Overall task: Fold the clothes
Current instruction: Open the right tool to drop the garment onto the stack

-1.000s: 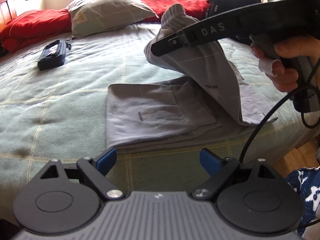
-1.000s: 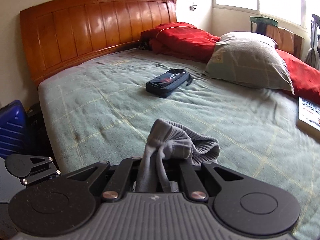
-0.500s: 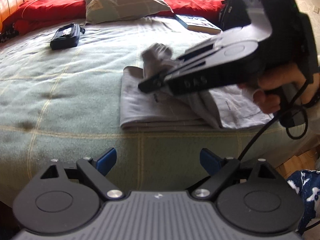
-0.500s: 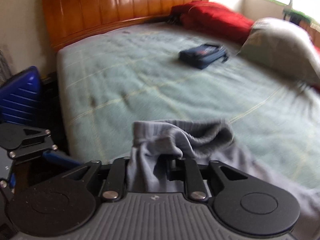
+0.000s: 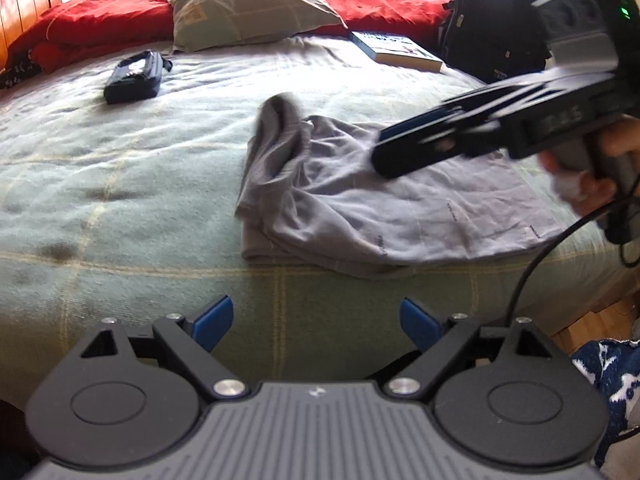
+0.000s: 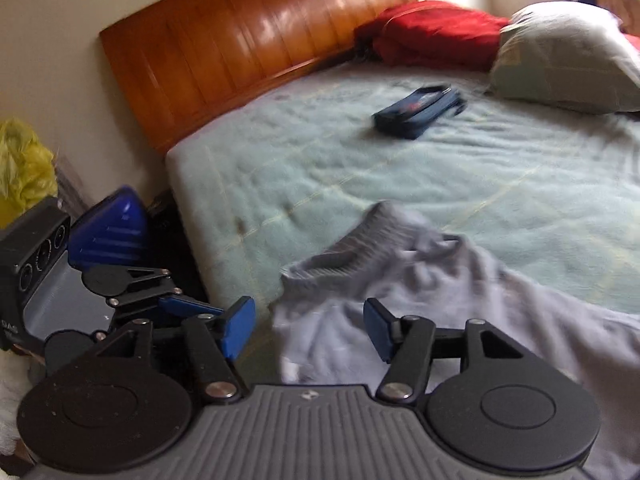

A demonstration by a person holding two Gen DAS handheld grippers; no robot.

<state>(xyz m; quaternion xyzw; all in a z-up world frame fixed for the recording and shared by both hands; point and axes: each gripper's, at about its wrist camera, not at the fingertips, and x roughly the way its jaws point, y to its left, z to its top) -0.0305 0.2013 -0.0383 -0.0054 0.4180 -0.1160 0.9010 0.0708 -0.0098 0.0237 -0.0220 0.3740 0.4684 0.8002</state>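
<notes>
You are at a bed [image 5: 120, 184] under a pale green checked blanket, a wooden headboard [image 6: 248, 52] at its far left end; red bedding [image 5: 100, 20] and a grey-green pillow [image 5: 248, 4] lie along the far edge; a dark blue pouch [image 5: 134, 76] sits towards the far left corner, well apart from the clothes; a book [image 5: 400, 50] rests near the far right corner, beside a black backpack [image 5: 492, 20]. Your left gripper [image 5: 316, 322] hangs off the near edge, its blue pads wide apart with nothing between them. Right of it, by the near edge, the grey garment [image 5: 360, 204] lies spread and rumpled on the blanket, its ribbed waistband [image 5: 280, 120] bunched up at the left end of the cloth. Your right gripper [image 5: 384, 156] hovers just above the garment's right half, held in your hand [image 5: 588, 176]; its jaws are opening, the pads [image 6: 240, 332] clear of the fabric; the cloth lies loose below and beyond them.
</notes>
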